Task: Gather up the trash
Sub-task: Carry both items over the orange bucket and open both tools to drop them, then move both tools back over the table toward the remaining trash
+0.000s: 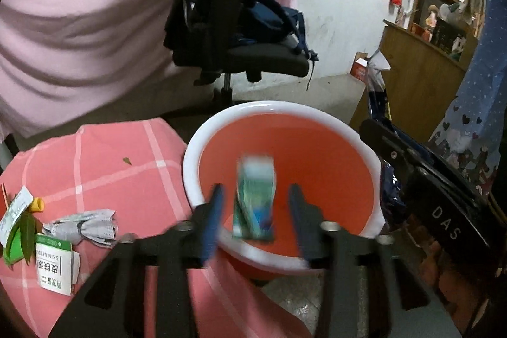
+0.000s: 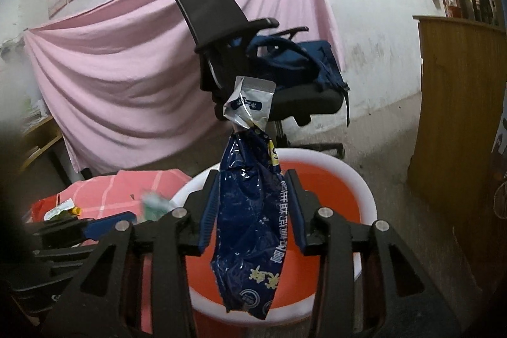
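An orange basin with a white rim [image 1: 202, 148] [image 2: 364, 186] stands beside a pink checked table [image 1: 111, 160]. My left gripper [image 1: 255, 201] is open over the basin; a blurred green carton [image 1: 255, 195] is between its fingers, not touching them. My right gripper [image 2: 253, 195] is open above the basin; a dark blue snack bag [image 2: 250, 217] with a silver pouch [image 2: 250, 103] at its top hangs between the fingers, apparently free. On the table lie a grey crumpled wrapper [image 1: 85, 227], a white-green box [image 1: 55, 265] and a leaf [image 1: 22, 236].
A black office chair [image 1: 228, 21] with a blue backpack [image 1: 269, 18] stands behind the basin before a pink curtain [image 1: 79, 21]. A wooden cabinet [image 1: 418, 78] is to the right. The other gripper's black frame [image 1: 443, 211] shows at right in the left wrist view.
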The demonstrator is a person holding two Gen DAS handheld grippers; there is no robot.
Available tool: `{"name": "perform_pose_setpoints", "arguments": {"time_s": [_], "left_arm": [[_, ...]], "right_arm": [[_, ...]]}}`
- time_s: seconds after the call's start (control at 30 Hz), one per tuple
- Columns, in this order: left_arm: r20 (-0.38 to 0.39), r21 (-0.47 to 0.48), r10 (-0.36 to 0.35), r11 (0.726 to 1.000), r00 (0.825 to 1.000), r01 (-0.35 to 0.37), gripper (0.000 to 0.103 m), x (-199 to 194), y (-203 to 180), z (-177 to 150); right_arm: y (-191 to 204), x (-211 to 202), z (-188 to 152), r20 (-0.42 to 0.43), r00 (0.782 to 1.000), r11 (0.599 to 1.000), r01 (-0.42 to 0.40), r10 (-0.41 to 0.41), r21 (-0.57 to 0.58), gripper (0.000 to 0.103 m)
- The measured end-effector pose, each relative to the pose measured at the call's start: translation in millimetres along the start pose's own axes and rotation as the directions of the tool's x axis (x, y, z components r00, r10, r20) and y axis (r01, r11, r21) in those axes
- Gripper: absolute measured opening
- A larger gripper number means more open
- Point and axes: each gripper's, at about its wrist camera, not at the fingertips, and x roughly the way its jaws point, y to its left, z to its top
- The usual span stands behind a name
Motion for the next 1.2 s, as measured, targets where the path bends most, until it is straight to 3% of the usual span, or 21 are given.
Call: {"name": "perform_pose_setpoints", "arguments": {"time_s": [0.03, 0.33, 0.53, 0.6, 0.67, 0.77, 0.83, 0.9, 1.1, 1.2], "left_arm": [[0.009, -0.012, -0.002, 1.0, 1.0, 0.002, 0.057, -1.2, -0.3, 0.2], [0.098, -0.075, 0.043, 0.997, 0.994, -0.035, 0.058, -25.8, 18.8, -7.2], [0.221, -0.124, 0.123, 0.988, 0.967, -0.097, 0.07, -67.3, 39.1, -21.5], [0.273, -0.149, 0.16, 0.981, 0.949, -0.122, 0.07, -86.2, 47.6, -27.5], [0.314, -0.175, 0.19, 0.975, 0.93, -0.14, 0.079, -101.3, 55.8, -32.3], [0.389, -0.233, 0.276, 0.952, 0.879, -0.196, 0.097, -132.5, 71.1, -45.6], [0.437, -0.26, 0.341, 0.934, 0.832, -0.246, 0.102, -151.7, 79.7, -56.2], [0.466, -0.28, 0.391, 0.916, 0.794, -0.286, 0.102, -171.4, 89.9, -67.5], [0.509, -0.312, 0.45, 0.891, 0.734, -0.33, 0.102, -207.3, 118.2, -102.0], [0.525, -0.324, 0.48, 0.877, 0.703, -0.356, 0.102, -220.0, 129.0, -122.9]], "right_arm": [[-0.7, 0.6, -0.4, -0.005, 1.0, 1.0, 0.003, -0.003, 0.004, 0.056], [-3.6, -0.2, 1.9, -0.003, 1.0, 1.0, 0.012, -0.012, 0.023, 0.066], [13.6, -12.4, 7.9, 0.061, 0.998, 1.0, -0.02, 0.02, 0.004, 0.081], [23.8, -20.0, 9.8, 0.101, 0.994, 0.999, -0.037, 0.038, -0.012, 0.089], [34.8, -27.5, 10.7, 0.143, 0.988, 0.998, -0.059, 0.062, -0.029, 0.096], [51.8, -39.1, 10.8, 0.207, 0.973, 0.994, -0.094, 0.103, -0.055, 0.103], [62.7, -46.5, 10.6, 0.248, 0.959, 0.99, -0.125, 0.139, -0.073, 0.103], [73.8, -55.8, 9.3, 0.293, 0.939, 0.983, -0.16, 0.18, -0.09, 0.103], [110.2, -80.3, 3.4, 0.391, 0.876, 0.957, -0.231, 0.282, -0.174, 0.103], [127.2, -86.5, -1.9, 0.409, 0.857, 0.946, -0.242, 0.313, -0.217, 0.103]]}}
